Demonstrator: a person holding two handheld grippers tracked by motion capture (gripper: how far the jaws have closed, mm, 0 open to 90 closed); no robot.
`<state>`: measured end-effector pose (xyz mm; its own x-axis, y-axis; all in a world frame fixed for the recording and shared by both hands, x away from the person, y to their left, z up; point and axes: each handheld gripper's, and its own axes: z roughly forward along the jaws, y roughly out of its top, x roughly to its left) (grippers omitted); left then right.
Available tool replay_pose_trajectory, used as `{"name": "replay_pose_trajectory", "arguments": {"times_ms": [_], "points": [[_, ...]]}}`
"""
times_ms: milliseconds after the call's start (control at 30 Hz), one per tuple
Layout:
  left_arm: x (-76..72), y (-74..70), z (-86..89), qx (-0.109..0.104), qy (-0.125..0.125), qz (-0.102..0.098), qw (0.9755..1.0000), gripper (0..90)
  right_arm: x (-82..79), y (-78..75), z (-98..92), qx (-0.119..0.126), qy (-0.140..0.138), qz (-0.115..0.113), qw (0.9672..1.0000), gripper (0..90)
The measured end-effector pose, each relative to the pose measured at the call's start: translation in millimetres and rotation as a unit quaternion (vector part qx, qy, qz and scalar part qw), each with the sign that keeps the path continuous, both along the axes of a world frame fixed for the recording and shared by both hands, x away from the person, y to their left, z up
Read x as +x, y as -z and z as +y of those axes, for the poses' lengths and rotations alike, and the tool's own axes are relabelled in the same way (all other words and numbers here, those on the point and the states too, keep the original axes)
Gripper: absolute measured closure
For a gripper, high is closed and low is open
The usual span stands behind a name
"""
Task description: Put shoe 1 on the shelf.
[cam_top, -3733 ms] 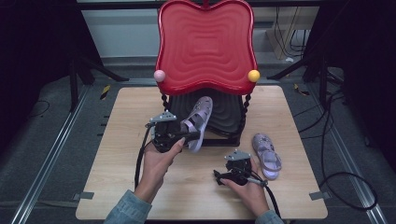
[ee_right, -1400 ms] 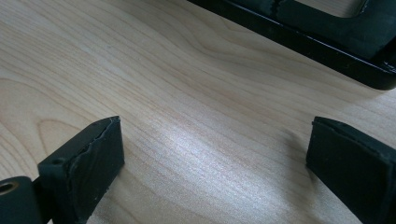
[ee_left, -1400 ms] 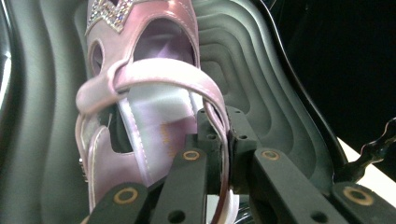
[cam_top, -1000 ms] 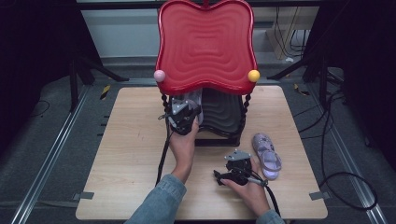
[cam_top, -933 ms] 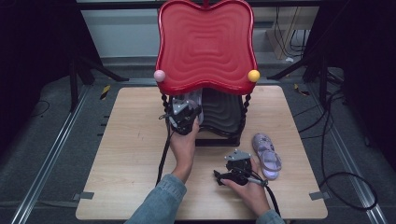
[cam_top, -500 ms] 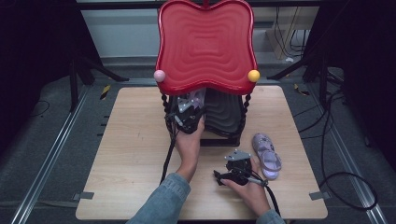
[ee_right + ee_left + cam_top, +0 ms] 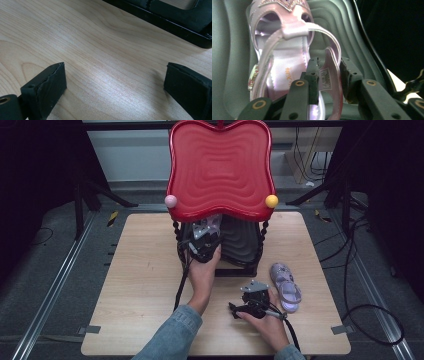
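I hold a lilac sandal [image 7: 287, 65] by its heel strap in the clamped left gripper [image 7: 328, 80], on the dark ribbed shelf [image 7: 227, 62] under the red rack top [image 7: 220, 167]. I'd seat it flat before letting go. Its insole lettering and strap tag are unreadable. At four o'clock, the right gripper [image 7: 113, 91] rests with jaws spread on the table [image 7: 100, 50], beside the second sandal [image 7: 285, 286].

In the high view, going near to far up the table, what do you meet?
Right gripper → sandal on the table → left gripper at the rack's dark shelf → pink ball and yellow ball → red wavy top.
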<state>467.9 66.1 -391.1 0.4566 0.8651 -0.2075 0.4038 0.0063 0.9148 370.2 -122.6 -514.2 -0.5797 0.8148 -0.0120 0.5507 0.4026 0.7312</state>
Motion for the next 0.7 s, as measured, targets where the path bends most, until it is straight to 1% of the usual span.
{"name": "replay_pose_trajectory", "arguments": {"times_ms": [67,100,167,200,233,267,333,367,400,533,567,600,633,700], "points": [[-1.8,-2.2,0.4,0.002,0.000,-0.003,1.0000,66.9,-0.1,0.0,0.1,0.000,0.000,0.001,1.0000,4.6],[-3.2,-3.4,0.4,0.005,-0.002,-0.006,1.0000,64.2,-0.1,0.0,0.1,0.000,0.000,0.001,1.0000,4.6],[-6.2,-6.5,0.6,0.003,-0.002,-0.011,0.9999,58.9,-0.1,0.0,0.1,0.000,0.000,0.001,1.0000,4.6],[-7.8,-8.2,0.5,0.002,-0.001,-0.016,0.9999,58.9,-0.1,0.0,0.1,0.000,0.000,0.001,1.0000,4.6],[-9.5,-9.7,0.1,0.001,0.001,-0.021,0.9998,56.8,-0.3,0.0,0.2,0.001,0.001,0.003,1.0000,4.5],[-11.3,-11.2,-0.2,0.002,0.005,-0.023,0.9997,56.8,-0.3,0.0,0.2,0.001,0.001,0.003,1.0000,4.5],[-15.4,-13.8,-1.6,0.009,0.011,-0.029,0.9995,54.6,-0.3,0.0,0.2,0.001,0.001,0.002,1.0000,4.6],[-19.5,-16.0,-1.7,0.011,0.016,-0.030,0.9994,51.7,-0.2,0.0,0.2,0.000,0.001,0.002,1.0000,4.5],[-19.5,-16.0,-1.7,0.011,0.016,-0.030,0.9994,51.1,-0.2,0.0,0.2,0.000,0.001,0.002,1.0000,4.5],[-27.6,-20.9,3.6,0.023,0.015,-0.046,0.9986,48.6,-0.2,0.0,0.2,0.000,0.001,0.001,1.0000,4.5],[-29.8,-21.6,5.1,0.023,0.018,-0.048,0.9984,46.4,-0.2,0.0,0.2,0.000,0.001,0.001,1.0000,4.6],[-31.7,-22.3,7.3,0.027,0.020,-0.048,0.9983,46.4,-0.2,0.0,0.2,0.000,0.001,0.001,1.0000,4.6],[-36.0,-23.1,11.4,0.028,0.025,-0.048,0.9981,43.4,-0.2,0.0,0.3,0.000,0.002,0.001,1.0000,4.6],[-38.6,-23.6,13.8,0.029,0.026,-0.049,0.9980,42.3,-0.2,0.0,0.3,0.000,0.002,0.001,1.0000,4.5]]}}
